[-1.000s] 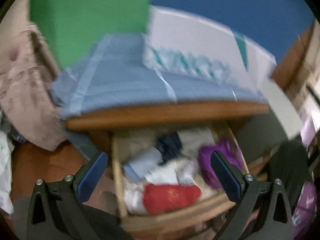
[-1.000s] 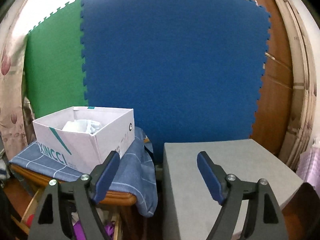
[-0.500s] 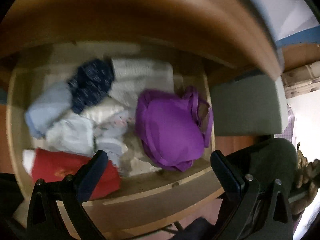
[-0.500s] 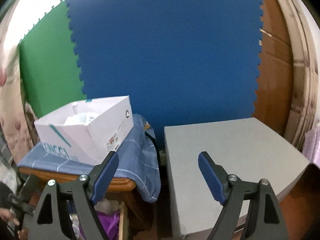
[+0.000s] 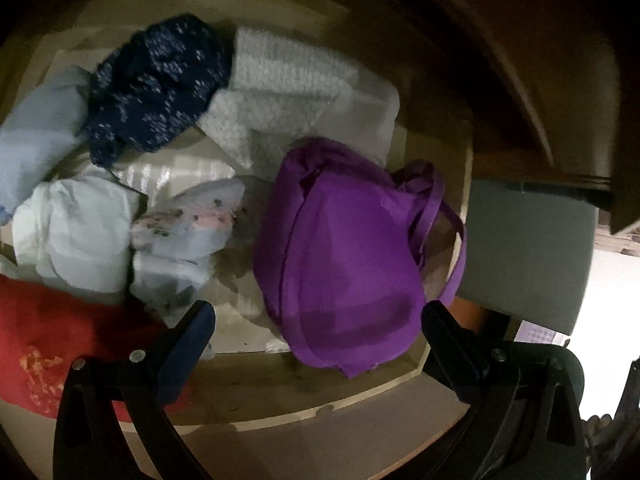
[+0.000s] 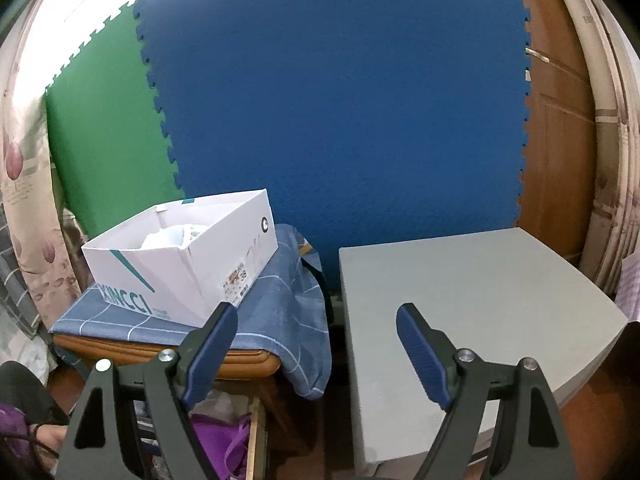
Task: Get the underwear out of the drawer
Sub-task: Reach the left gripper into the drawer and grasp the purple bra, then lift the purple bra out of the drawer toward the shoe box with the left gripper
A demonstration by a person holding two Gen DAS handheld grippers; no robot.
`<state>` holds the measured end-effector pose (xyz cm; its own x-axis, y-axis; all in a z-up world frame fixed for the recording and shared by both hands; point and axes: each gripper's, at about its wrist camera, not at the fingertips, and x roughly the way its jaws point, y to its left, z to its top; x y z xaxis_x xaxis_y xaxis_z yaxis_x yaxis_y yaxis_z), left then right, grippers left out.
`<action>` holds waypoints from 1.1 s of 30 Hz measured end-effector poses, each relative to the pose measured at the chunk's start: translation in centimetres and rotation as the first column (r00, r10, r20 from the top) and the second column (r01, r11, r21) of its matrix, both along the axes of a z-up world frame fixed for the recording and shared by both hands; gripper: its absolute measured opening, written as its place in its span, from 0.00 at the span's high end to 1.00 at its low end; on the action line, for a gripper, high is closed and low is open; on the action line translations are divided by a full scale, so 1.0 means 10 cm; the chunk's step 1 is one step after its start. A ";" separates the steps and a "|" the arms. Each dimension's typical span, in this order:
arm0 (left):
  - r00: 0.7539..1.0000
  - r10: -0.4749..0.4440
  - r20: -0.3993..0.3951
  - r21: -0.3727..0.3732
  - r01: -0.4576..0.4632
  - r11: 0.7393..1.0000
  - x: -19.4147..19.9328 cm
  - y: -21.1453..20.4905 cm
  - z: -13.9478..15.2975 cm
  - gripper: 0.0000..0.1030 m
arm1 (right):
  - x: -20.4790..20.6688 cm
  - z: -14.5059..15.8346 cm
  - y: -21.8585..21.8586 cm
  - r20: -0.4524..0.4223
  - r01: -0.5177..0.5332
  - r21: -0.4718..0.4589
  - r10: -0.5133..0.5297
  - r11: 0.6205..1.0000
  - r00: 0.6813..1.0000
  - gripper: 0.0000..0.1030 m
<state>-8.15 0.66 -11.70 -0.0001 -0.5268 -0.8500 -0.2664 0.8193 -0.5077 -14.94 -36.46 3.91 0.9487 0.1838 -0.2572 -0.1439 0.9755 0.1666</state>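
Note:
In the left wrist view the open wooden drawer point(image 5: 280, 392) is full of folded clothes. A purple bra point(image 5: 344, 256) lies at its right front. A dark blue speckled piece point(image 5: 160, 84), white knit pieces point(image 5: 288, 92), pale blue pieces point(image 5: 76, 236) and a red piece point(image 5: 52, 336) fill the rest. My left gripper point(image 5: 318, 330) is open and empty, just above the purple bra's front edge. My right gripper point(image 6: 316, 344) is open and empty, held high between the cabinet and the grey table; the purple bra point(image 6: 220, 444) shows below it.
A white shoebox point(image 6: 180, 256) sits on a blue checked cloth point(image 6: 276, 312) on the cabinet top. A grey table point(image 6: 472, 312) stands to the right. Blue and green foam mats point(image 6: 340, 100) cover the wall behind. A curtain point(image 6: 24, 200) hangs at the left.
My left gripper has tipped down from facing the cabinet front into the drawer and closed in on the purple bra. My right gripper has shifted slightly; it stays open.

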 end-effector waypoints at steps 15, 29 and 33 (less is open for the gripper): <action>0.987 0.157 0.011 -0.131 -0.155 0.979 0.00 -0.25 -0.16 0.04 | 0.13 -0.14 -0.05 -0.047 -0.011 0.030 0.013 0.999 0.999 0.19; 0.990 0.018 0.143 -0.016 -0.016 1.000 -0.24 -0.44 0.11 0.86 | 0.22 -0.23 -0.10 -0.087 -0.003 0.037 0.006 0.999 0.996 0.19; 0.980 0.029 0.197 -0.037 -0.022 0.999 -0.33 -0.36 0.34 0.86 | 0.23 -0.24 -0.10 -0.092 -0.001 0.042 0.005 0.999 0.996 0.19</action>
